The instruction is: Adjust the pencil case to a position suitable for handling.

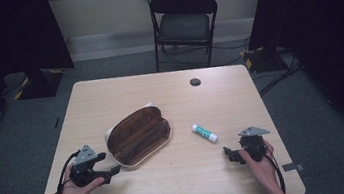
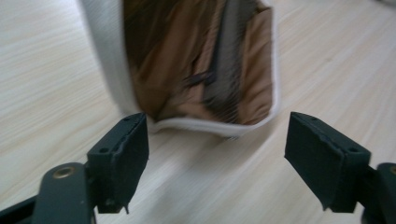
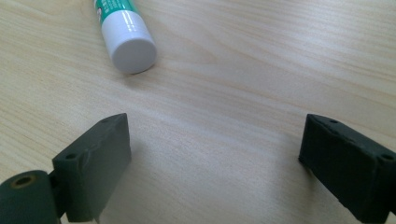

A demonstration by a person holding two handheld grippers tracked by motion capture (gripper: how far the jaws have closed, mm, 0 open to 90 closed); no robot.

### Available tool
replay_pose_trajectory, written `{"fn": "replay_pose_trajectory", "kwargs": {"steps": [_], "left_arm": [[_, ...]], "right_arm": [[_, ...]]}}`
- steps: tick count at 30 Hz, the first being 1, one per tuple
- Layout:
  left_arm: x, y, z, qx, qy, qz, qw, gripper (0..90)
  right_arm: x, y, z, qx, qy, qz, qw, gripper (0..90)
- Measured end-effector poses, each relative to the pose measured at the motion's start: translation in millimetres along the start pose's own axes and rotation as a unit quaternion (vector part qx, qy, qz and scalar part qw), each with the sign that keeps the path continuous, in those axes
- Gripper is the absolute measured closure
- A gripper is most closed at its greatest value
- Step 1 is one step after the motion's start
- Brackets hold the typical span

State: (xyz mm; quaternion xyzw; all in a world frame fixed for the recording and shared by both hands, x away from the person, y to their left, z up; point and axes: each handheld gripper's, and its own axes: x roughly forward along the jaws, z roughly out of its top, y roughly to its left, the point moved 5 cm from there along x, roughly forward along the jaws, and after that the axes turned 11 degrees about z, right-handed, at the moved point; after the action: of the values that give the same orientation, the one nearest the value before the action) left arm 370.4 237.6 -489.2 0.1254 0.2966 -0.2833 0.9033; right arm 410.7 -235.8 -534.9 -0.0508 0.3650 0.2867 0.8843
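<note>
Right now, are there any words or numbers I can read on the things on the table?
None can be read.
Glue stick: there is print on its green label, cut off at the picture's edge and too blurred to read; in the high view it is too small.
Case: no writing shows on it.
Table: no writing shows on it.

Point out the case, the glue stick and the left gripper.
case [image 1: 139,135]: high view, on its open brown inside.
glue stick [image 1: 205,133]: high view, mid-tube, on the green label.
left gripper [image 1: 110,164]: high view, midway between its fingertips, jaws apart.
</note>
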Motion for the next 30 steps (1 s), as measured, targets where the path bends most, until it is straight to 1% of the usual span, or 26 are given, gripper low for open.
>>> {"fn": "replay_pose_trajectory", "kwargs": {"steps": [2, 4, 5, 6, 8, 9, 10, 11, 12, 13, 14, 15, 16, 17, 18, 19, 21, 22, 23, 24, 25, 26, 27, 28, 29, 30], "left_arm": [[-2.0, -6.0, 5.0, 0.003, -0.008, -0.009, 0.9999, 24.2], [-3.7, -11.4, 10.2, 0.008, -0.014, -0.013, 0.9998, 26.2], [-4.1, -13.6, 12.7, 0.009, -0.021, -0.016, 0.9996, 28.5], [-5.1, -16.5, 17.1, 0.015, -0.026, -0.019, 0.9994, 32.1], [-4.1, -21.0, 24.1, 0.012, -0.035, -0.023, 0.9991, 34.6], [-2.7, -21.8, 27.6, 0.019, -0.035, -0.023, 0.9989, 37.6], [-2.7, -21.8, 27.6, 0.019, -0.035, -0.023, 0.9989, 40.1], [1.5, -22.9, 31.0, 0.026, -0.035, -0.023, 0.9988, 40.1], [8.0, -22.7, 34.8, 0.032, -0.029, -0.018, 0.9989, 45.7], [8.0, -22.7, 34.8, 0.032, -0.029, -0.018, 0.9989, 48.2], [16.7, -19.5, 37.5, 0.028, -0.021, -0.019, 0.9992, 50.7], [21.3, -16.5, 38.6, 0.032, -0.014, -0.016, 0.9993, 53.1], [25.2, -13.1, 40.3, 0.031, -0.015, -0.012, 0.9993, 55.3], [28.3, -10.9, 41.9, 0.020, -0.015, -0.016, 0.9996, 57.2], [28.3, -10.9, 41.9, 0.020, -0.015, -0.016, 0.9996, 59.1], [35.0, -6.8, 43.8, 0.014, -0.014, -0.018, 0.9997, 59.6], [41.1, -5.8, 43.2, 0.023, -0.004, -0.013, 0.9996, 59.6], [41.1, -5.8, 43.2, 0.023, -0.004, -0.013, 0.9996, 59.6], [46.4, -8.2, 42.4, 0.021, 0.002, -0.012, 0.9997, 59.6], [48.4, -8.3, 42.1, 0.028, 0.007, -0.010, 0.9995, 59.6], [48.4, -8.3, 42.1, 0.028, 0.007, -0.010, 0.9995, 59.6], [52.1, -8.2, 41.1, 0.031, 0.011, -0.005, 0.9995, 59.6], [53.8, -7.7, 40.8, 0.032, 0.012, -0.008, 0.9994, 59.6], [55.8, -8.1, 40.3, 0.026, 0.015, -0.010, 0.9995, 59.6], [56.9, -6.7, 40.3, 0.035, 0.017, -0.007, 0.9992, 59.7], [57.8, -6.5, 40.6, 0.036, 0.015, -0.008, 0.9992, 60.8]], "right_arm": [[0.0, 0.0, 0.0, 0.000, 0.000, 0.000, 1.0000, 7.8], [0.0, 0.0, 0.0, 0.000, 0.000, 0.000, 1.0000, 7.8], [0.0, 0.0, 0.0, 0.000, 0.000, 0.000, 1.0000, 7.8], [0.1, 0.0, 0.0, 0.000, 0.000, 0.000, 1.0000, 7.8], [0.1, -0.1, 0.0, -0.001, 0.000, 0.000, 1.0000, 7.8], [0.0, 0.0, 0.0, 0.000, 0.000, -0.001, 1.0000, 7.8], [0.0, 0.0, 0.0, 0.000, 0.000, -0.001, 1.0000, 7.8], [0.0, 0.0, 0.0, 0.000, 0.000, 0.000, 1.0000, 7.8], [0.0, 0.0, 0.0, 0.000, 0.000, 0.000, 1.0000, 7.8], [0.0, 0.0, 0.0, 0.000, 0.000, 0.000, 1.0000, 7.8], [0.0, 0.1, 0.0, 0.001, 0.001, 0.000, 1.0000, 7.7], [0.1, 0.1, 0.0, 0.001, 0.001, 0.000, 1.0000, 7.7], [0.1, 0.1, 0.1, 0.001, 0.001, 0.000, 1.0000, 7.6], [0.2, -0.1, 0.2, 0.000, 0.001, 0.000, 1.0000, 7.5], [0.2, -0.1, 0.2, 0.000, 0.001, 0.000, 1.0000, 7.5], [0.3, -0.1, 0.2, 0.000, 0.001, 0.001, 1.0000, 7.5], [0.3, -0.1, 0.2, 0.000, 0.001, 0.001, 1.0000, 7.5], [0.3, -0.1, 0.2, 0.000, 0.001, 0.001, 1.0000, 7.5], [0.3, -0.1, 0.2, 0.000, 0.001, 0.001, 1.0000, 7.5], [0.3, -0.1, 0.2, 0.000, 0.000, 0.000, 1.0000, 7.5], [0.2, -0.1, 0.2, 0.001, 0.001, 0.000, 1.0000, 7.5], [0.2, -0.1, 0.2, 0.001, 0.001, 0.000, 1.0000, 7.5], [0.2, -0.1, 0.2, 0.001, 0.001, 0.000, 1.0000, 7.5], [0.3, -0.1, 0.2, 0.000, 0.001, 0.001, 1.0000, 7.5], [0.3, -0.1, 0.2, 0.000, 0.001, 0.001, 1.0000, 7.5], [0.2, -0.1, 0.2, 0.001, 0.001, 0.000, 1.0000, 7.5]]}}
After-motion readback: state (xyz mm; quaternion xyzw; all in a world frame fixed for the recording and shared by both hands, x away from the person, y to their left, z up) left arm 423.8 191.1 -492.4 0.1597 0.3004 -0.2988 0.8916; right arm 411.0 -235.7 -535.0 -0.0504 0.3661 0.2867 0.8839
